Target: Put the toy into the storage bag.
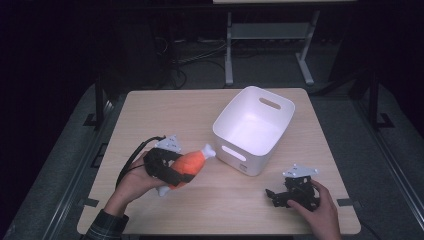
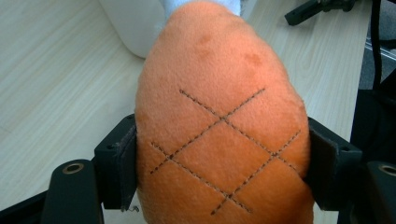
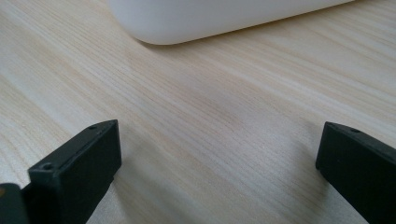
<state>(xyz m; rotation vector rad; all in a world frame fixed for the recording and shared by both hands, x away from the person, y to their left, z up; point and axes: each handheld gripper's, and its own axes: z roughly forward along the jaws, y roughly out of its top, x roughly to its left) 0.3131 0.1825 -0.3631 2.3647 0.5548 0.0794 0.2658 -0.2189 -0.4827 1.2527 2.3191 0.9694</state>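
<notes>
High view, left to right. At the left of the wooden bench (image 1: 150, 115), the person's left hand (image 1: 137, 182) carries the left gripper (image 1: 172, 167), whose jaws are clamped on the wide body of an orange plush drumstick (image 1: 190, 165); the toy's white bone end points toward the white bin (image 1: 277, 117). In the left gripper view, the plush drumstick (image 2: 219, 126), stitched with a dark cross-hatch pattern, sits between the two black jaws, both pads pressing into its sides so that the gripper stands wide but full. The white bin (image 2: 130, 23) lies just beyond the toy's tip. The bin stands upright right of the bench's middle, with cut-out handles in its walls. At the right, the right hand (image 1: 320, 205) rests low at the bench's near edge with the right gripper (image 1: 274, 196) pointing left. In the right gripper view, its jaws stand far apart over bare wood, gripping nothing, the bin's rounded base (image 3: 210, 18) ahead.
</notes>
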